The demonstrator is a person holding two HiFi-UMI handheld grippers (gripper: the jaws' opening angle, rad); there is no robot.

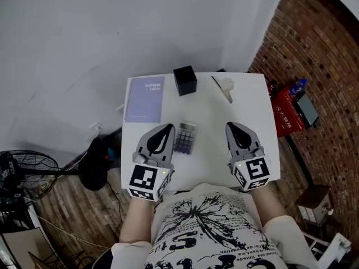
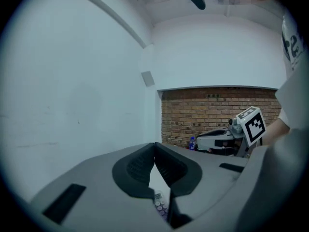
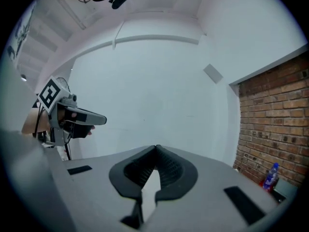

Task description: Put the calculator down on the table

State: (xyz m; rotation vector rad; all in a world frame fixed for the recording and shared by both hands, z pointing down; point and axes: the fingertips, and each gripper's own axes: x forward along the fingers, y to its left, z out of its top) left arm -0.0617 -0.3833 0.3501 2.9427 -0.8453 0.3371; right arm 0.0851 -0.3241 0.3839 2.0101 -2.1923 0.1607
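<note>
the calculator already lies flat on the counter, just right of and below the left gripper, long axis roughly parallel to its fingers. the right gripper is farther off. both pairs of fingers are clenched, empty.

In the left gripper view only a few keys of the calculator show; the left gripper's grey body hides the rest. In the head view the pale object at the table's far edge is too small to tell.
</note>
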